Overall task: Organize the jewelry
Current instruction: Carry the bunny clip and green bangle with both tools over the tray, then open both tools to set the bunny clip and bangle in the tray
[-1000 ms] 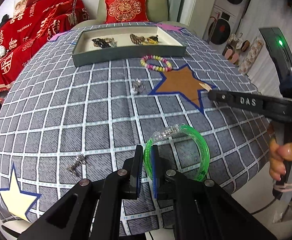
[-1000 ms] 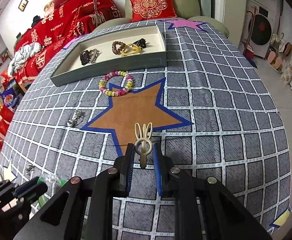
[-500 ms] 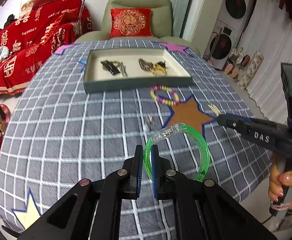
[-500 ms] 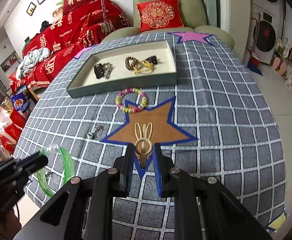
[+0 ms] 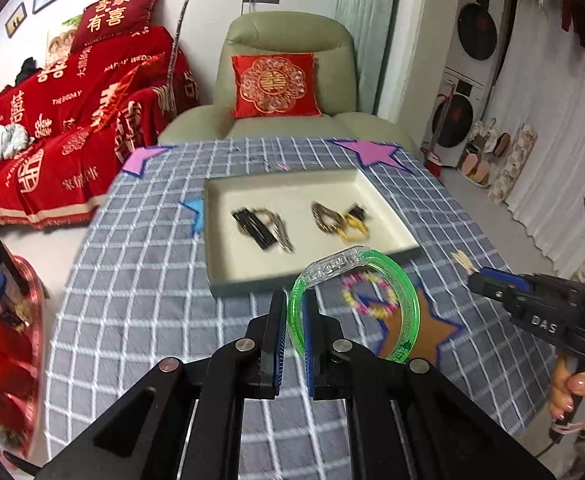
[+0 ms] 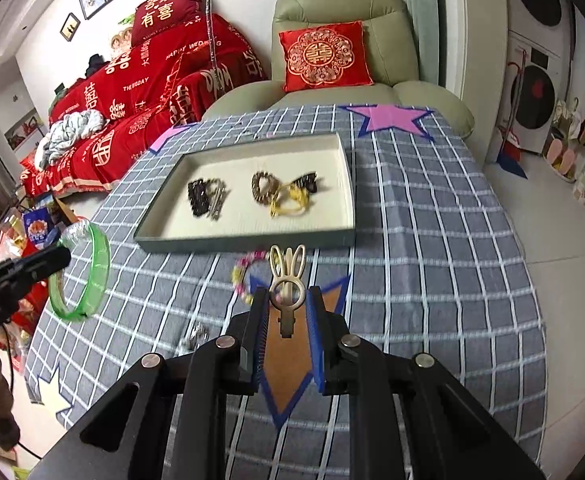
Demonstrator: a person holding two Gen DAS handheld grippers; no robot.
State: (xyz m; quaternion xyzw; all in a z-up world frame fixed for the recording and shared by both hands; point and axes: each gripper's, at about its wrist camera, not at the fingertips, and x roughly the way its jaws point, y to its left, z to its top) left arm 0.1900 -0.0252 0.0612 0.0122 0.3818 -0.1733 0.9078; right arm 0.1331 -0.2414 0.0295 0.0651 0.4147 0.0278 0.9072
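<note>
Green bangle point(image 5: 376, 280) pinched in left tongs point(image 5: 295, 316); right tongs point(image 6: 288, 312) seemingly grip rabbit-eared clip point(image 6: 287, 280).

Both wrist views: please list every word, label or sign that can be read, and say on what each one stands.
"DAS": on the black body of the right tongs, in the left wrist view.
"有喜": gold characters on the red pillow; the line above them is unclear.
"囍": gold sign on the red cushion.
"HAPPY WEDDING", partly blurred: on the red sofa cover.
Other cover print, blue packet: too blurred.
</note>
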